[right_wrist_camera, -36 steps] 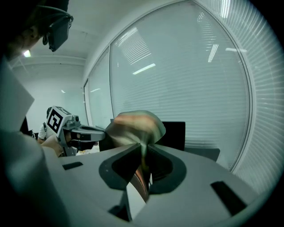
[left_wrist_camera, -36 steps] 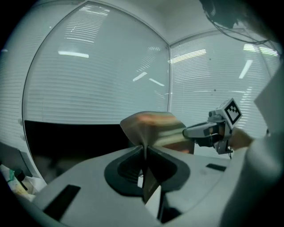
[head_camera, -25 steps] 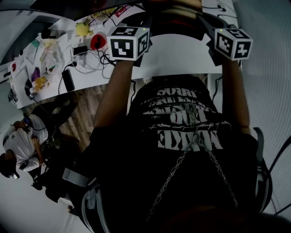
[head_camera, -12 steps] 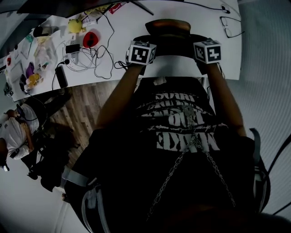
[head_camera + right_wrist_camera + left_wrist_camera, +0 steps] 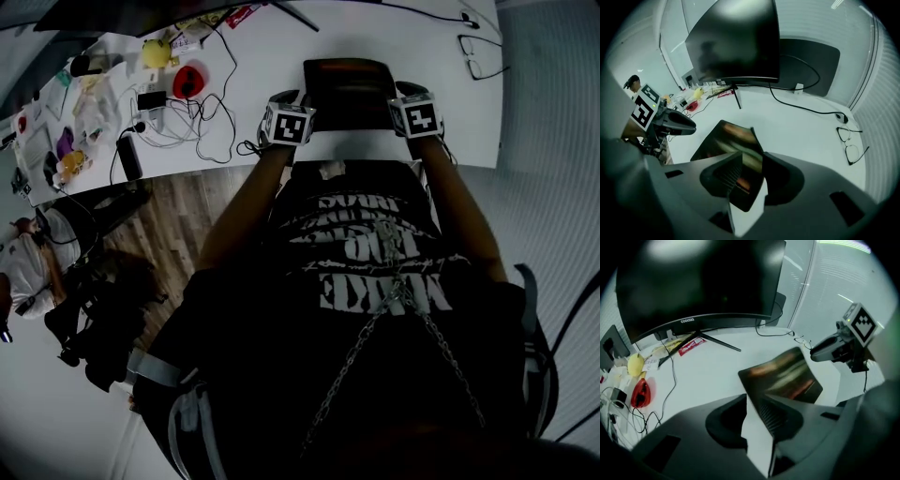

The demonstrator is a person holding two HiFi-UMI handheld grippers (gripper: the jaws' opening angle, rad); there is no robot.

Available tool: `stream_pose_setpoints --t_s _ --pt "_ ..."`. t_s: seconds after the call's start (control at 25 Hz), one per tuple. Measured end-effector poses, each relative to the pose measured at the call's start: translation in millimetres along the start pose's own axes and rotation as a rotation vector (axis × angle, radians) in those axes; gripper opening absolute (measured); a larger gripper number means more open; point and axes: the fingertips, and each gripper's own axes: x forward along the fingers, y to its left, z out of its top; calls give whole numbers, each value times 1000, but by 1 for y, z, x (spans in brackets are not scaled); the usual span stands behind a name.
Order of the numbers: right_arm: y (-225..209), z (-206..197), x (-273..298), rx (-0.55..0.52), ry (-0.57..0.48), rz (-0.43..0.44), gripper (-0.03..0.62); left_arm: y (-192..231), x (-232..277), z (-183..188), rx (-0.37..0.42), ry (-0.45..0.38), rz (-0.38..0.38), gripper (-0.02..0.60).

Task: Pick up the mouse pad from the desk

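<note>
Dark mouse pad lay on the white desk. The left gripper stood at its 9 o'clock edge and the right gripper at 3 o'clock. Both jaws had just been opening and stood apart, the right astride the pad's edge without pressing on it.

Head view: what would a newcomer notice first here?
The dark mouse pad at the white desk's near edge, flanked by the left tongs and right tongs, whose jaws have just been opening; the pad shows between the right pair, only its edge by the left pair. Behind it a big curved black monitor; at the desk's left end, a tangle of cables.
</note>
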Motion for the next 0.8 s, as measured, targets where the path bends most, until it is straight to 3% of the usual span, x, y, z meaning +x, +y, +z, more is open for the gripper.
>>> stream_pose_setpoints --t_s 0.12,0.24,0.32,0.48,0.6,0.8 --pt "2 19 -26 -7 -93 -6 127 11 -45 32 -23 -147 -3 89" --pt "30 70 -88 -50 -360 21 107 8 -122 95 -34 -409 -36 47" --pt "50 110 -142 -97 -560 5 24 -2 -176 136 21 -563 -35 8" --pt "88 164 -220 -158 -813 -23 0 -19 -264 190 137 -805 1 6" --pt "107 185 -250 -165 -908 -46 0 -19 -303 201 142 -911 16 6" --pt "126 184 -272 -136 -935 -86 0 -24 -337 192 159 -951 -26 6"
